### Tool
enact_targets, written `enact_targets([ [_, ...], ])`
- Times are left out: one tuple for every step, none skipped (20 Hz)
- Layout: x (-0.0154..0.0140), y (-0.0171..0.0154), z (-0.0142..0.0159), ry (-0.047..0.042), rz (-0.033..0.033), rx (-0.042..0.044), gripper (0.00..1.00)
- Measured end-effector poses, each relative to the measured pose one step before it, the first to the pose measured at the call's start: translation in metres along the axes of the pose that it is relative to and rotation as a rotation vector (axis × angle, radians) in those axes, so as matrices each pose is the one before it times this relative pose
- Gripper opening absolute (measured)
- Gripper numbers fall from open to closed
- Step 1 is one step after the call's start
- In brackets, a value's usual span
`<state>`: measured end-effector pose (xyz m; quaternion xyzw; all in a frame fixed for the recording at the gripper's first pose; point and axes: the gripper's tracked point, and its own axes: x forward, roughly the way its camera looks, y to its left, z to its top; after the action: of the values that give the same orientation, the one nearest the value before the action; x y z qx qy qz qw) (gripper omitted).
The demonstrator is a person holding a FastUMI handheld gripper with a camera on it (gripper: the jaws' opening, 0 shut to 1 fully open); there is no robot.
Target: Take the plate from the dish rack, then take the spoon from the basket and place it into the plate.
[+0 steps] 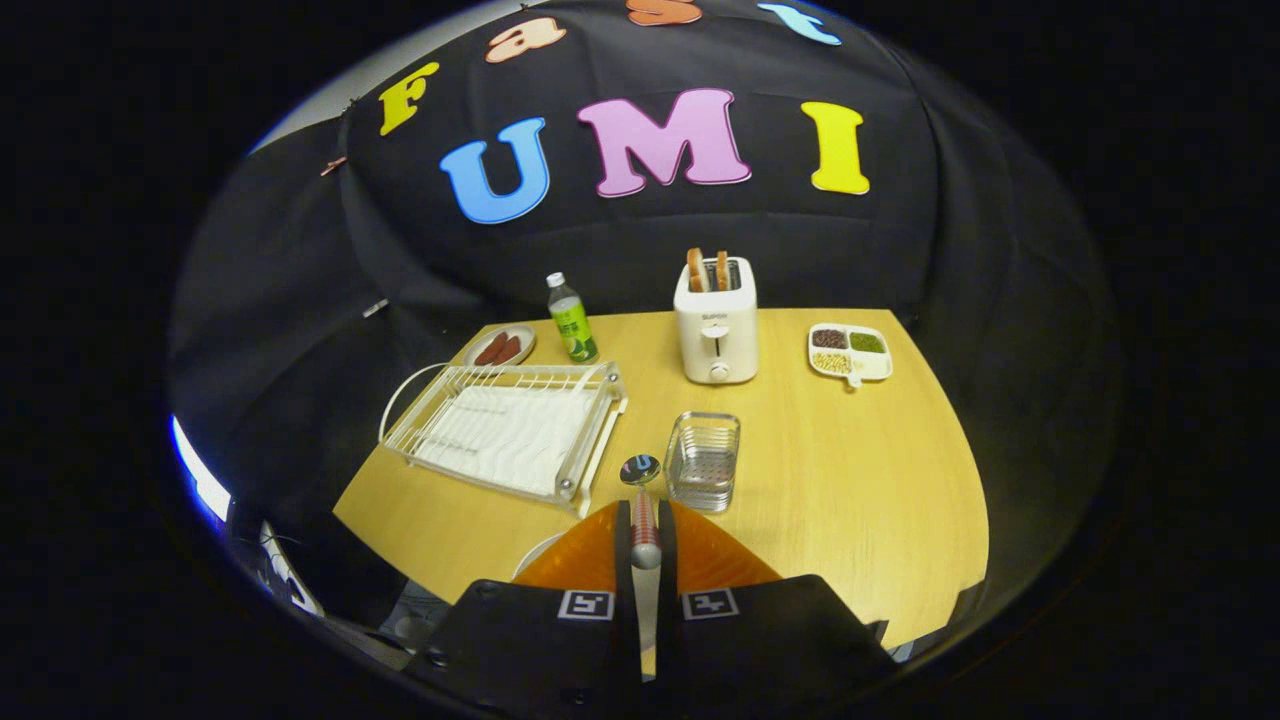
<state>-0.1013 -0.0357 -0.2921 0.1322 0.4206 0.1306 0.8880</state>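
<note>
My gripper (645, 525) is shut on the spoon (641, 478), whose handle runs between the two orange fingers (590, 555) while its shiny bowl sticks out just ahead of them. A sliver of the white plate (532, 555) peeks out beneath the left finger, near the table's front edge. The metal mesh basket (703, 460) stands just ahead and right of the fingertips, nothing visible inside. The clear dish rack (510, 425) lies ahead to the left, its slots holding nothing.
A white toaster (716, 325) with two slices stands beyond the basket. A green bottle (572, 320) and a small plate of sausages (499, 347) sit behind the rack. A divided snack dish (850, 352) rests at the far right of the wooden table (850, 480).
</note>
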Motion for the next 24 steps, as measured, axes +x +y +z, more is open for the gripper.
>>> enact_targets([
  [-0.00270, 0.00669, -0.01480, 0.02793, 0.01654, -0.00707, 0.10],
  [0.00012, 0.00582, -0.01621, 0.03091, 0.01035, -0.00621, 0.10],
  [0.00235, 0.00450, -0.01840, 0.03207, 0.00477, -0.00202, 0.10],
  [0.00460, 0.00405, -0.01532, 0.02627, 0.00515, 0.00625, 0.10],
  [0.00513, 0.00530, -0.01286, 0.01939, 0.00964, 0.01098, 0.10],
  [0.00625, 0.00489, -0.01048, 0.01229, 0.01075, 0.01310, 0.10],
  [0.00703, 0.00255, -0.00880, 0.01076, 0.00567, 0.01249, 0.10],
  [0.00769, 0.00174, -0.00692, 0.00898, 0.00289, 0.00667, 0.10],
  [0.00615, 0.00025, -0.00445, 0.00464, -0.00149, 0.00525, 0.10],
  [0.00682, -0.00097, -0.00187, 0.00356, -0.00309, 0.00646, 0.10],
  [0.00419, -0.00095, -0.00141, 0.00037, -0.00374, 0.01094, 0.10],
  [0.00381, -0.00011, 0.00140, -0.00166, 0.00351, 0.01384, 0.10],
  [0.00393, 0.00143, 0.00364, -0.00998, 0.00716, 0.01587, 0.10],
  [0.00300, 0.00000, 0.00158, 0.00112, 0.00393, 0.01144, 0.10],
  [0.00142, -0.00018, 0.00101, -0.00205, 0.00384, 0.01050, 0.10],
  [0.00164, 0.00012, 0.00113, 0.00286, 0.00324, 0.00838, 0.10],
  [0.00139, 0.00065, -0.00286, 0.00924, 0.00683, 0.00485, 0.11],
  [0.00113, -0.00017, -0.00341, 0.01402, 0.00606, 0.00195, 0.14],
  [-0.00083, -0.00436, -0.00669, 0.01572, -0.01463, -0.00073, 0.16],
  [0.00321, -0.00272, -0.00351, 0.00942, -0.00500, 0.00315, 0.21],
  [0.00126, -0.00348, -0.00382, 0.00723, -0.00734, 0.00727, 0.22],
  [0.00154, -0.00394, -0.00191, 0.00299, -0.01077, 0.00707, 0.23],
  [0.00029, -0.00452, -0.00165, -0.00008, -0.01336, 0.00531, 0.25],
  [0.00167, -0.00481, -0.00179, 0.00127, -0.01408, 0.00582, 0.31],
])
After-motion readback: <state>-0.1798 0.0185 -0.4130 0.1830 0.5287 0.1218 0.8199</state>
